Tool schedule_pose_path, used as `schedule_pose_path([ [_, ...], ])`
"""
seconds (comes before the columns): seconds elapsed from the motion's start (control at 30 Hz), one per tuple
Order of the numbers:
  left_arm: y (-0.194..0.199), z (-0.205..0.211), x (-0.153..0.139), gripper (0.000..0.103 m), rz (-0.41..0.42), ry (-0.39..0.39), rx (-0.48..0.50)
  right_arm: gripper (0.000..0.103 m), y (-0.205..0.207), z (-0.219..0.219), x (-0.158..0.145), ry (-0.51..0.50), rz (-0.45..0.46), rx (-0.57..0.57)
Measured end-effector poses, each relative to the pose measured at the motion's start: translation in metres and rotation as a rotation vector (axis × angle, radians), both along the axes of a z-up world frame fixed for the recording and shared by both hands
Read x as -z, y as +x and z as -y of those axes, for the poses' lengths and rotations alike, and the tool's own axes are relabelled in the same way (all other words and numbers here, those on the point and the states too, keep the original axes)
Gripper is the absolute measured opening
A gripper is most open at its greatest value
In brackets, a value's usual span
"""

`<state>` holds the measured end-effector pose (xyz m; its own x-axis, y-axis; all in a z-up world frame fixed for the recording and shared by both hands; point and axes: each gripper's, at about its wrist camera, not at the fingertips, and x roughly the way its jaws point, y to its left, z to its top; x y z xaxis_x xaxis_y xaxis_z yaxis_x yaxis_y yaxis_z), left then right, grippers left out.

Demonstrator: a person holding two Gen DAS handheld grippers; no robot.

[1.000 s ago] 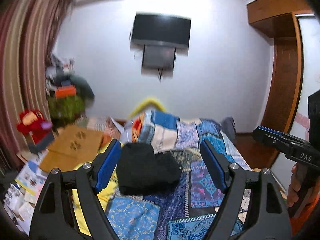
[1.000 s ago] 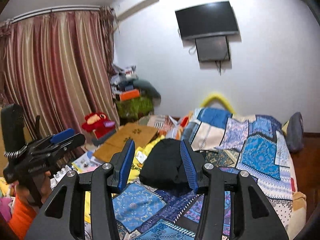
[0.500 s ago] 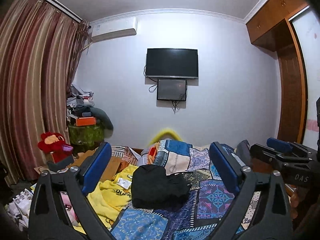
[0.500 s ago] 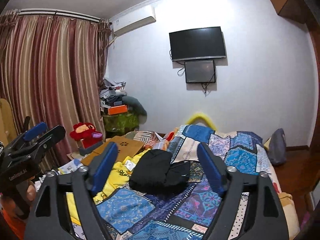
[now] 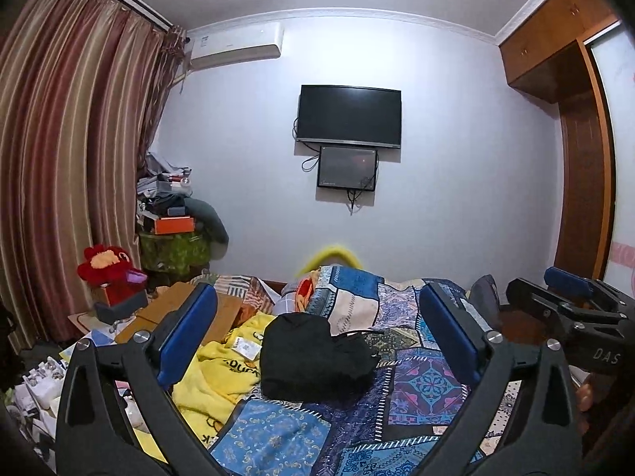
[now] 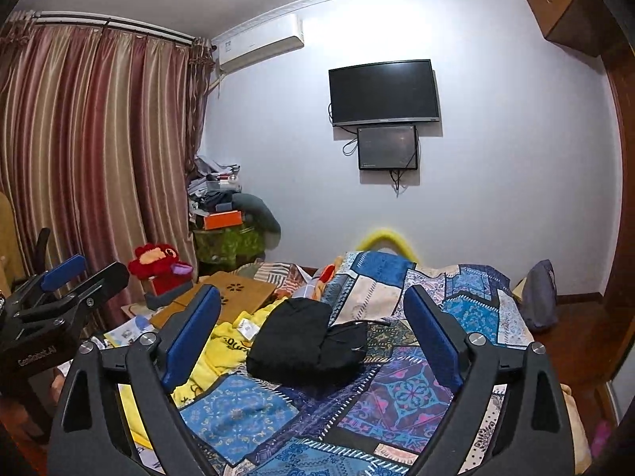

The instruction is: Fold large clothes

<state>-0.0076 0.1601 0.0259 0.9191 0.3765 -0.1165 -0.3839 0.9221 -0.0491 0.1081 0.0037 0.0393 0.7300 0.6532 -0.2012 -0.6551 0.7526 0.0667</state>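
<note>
**Folded black garment rests on the bed, both grippers wide and empty**

The left gripper (image 5: 317,329) stands wide with nothing between its blue pads. The right gripper (image 6: 313,325) has just been opening its jaws and is wide too, also empty. Both point almost level over the bed (image 6: 401,392), clear of the cloth. The black garment (image 5: 313,357) lies folded in a compact bundle on the patchwork bedspread (image 5: 420,380), touching a yellow blanket (image 5: 214,377) at its left edge. A television (image 6: 384,92) hangs on the far wall.
</note>
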Motion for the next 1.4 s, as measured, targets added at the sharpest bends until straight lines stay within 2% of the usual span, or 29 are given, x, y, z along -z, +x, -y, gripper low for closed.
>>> schedule_pose_path([
  [0.43,0.006,0.004,0.008,0.103,-0.035,0.007,0.007,0.092,-0.007,0.002,0.001,-0.001,-0.005,-0.004],
  [1.4,0.012,0.006,0.01,0.103,-0.057,-0.016,0.049,0.092,-0.002,0.006,0.001,-0.011,-0.034,0.0],
])
